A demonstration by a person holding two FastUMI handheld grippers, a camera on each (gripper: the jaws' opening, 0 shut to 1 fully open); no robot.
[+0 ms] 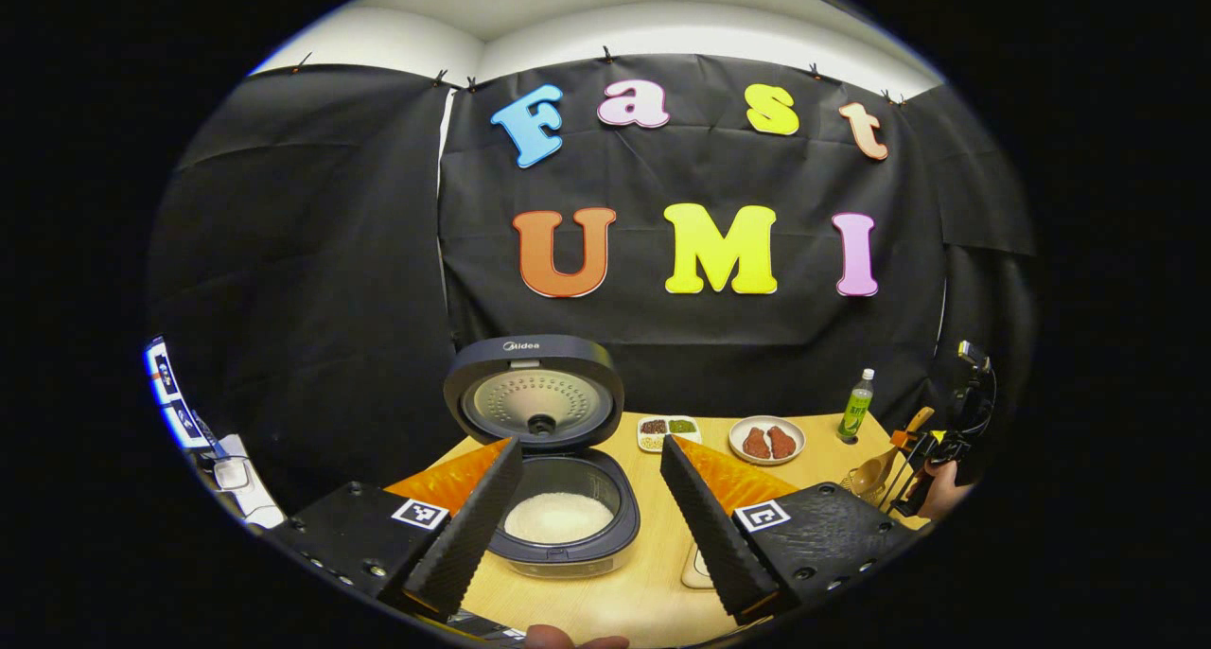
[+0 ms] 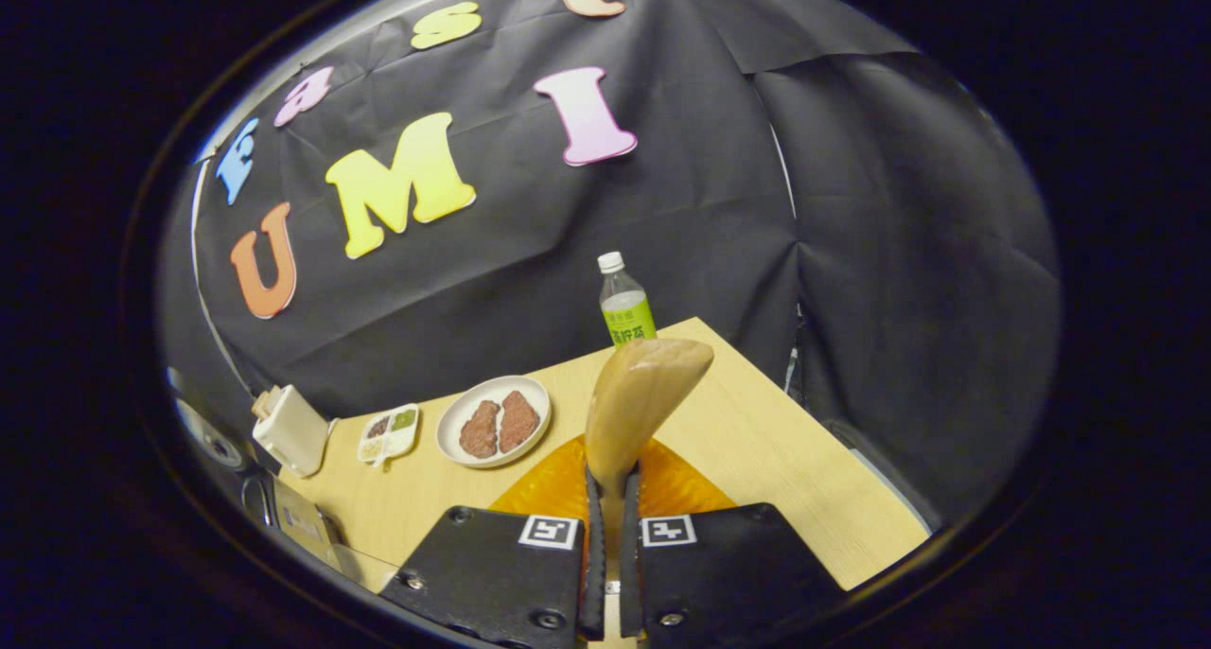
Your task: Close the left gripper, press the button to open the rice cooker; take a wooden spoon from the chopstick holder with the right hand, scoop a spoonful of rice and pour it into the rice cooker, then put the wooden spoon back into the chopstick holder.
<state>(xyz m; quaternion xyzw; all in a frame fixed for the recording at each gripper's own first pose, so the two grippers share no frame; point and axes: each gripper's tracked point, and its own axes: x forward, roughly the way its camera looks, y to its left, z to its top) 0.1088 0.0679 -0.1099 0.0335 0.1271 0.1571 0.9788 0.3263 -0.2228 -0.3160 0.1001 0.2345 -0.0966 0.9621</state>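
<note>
The dark rice cooker (image 1: 568,526) stands on the wooden table with its lid (image 1: 535,394) raised, and white rice (image 1: 558,517) shows in the pot. My left gripper (image 1: 588,446) is open, its fingers spread to either side of the cooker and holding nothing. My right gripper (image 2: 613,479) is shut on the handle of the wooden spoon (image 2: 643,394), whose bowl points up and away above the table. In the left gripper view that right gripper (image 1: 946,455), held by a hand, sits at the table's far right with the spoon bowl (image 1: 866,479) beside it.
A green-labelled bottle (image 1: 858,405) (image 2: 624,304), a white plate with two brown pieces (image 1: 767,439) (image 2: 494,420) and a small divided dish (image 1: 669,431) (image 2: 389,433) stand along the back of the table (image 2: 757,441). A white container (image 2: 289,429) stands at the left.
</note>
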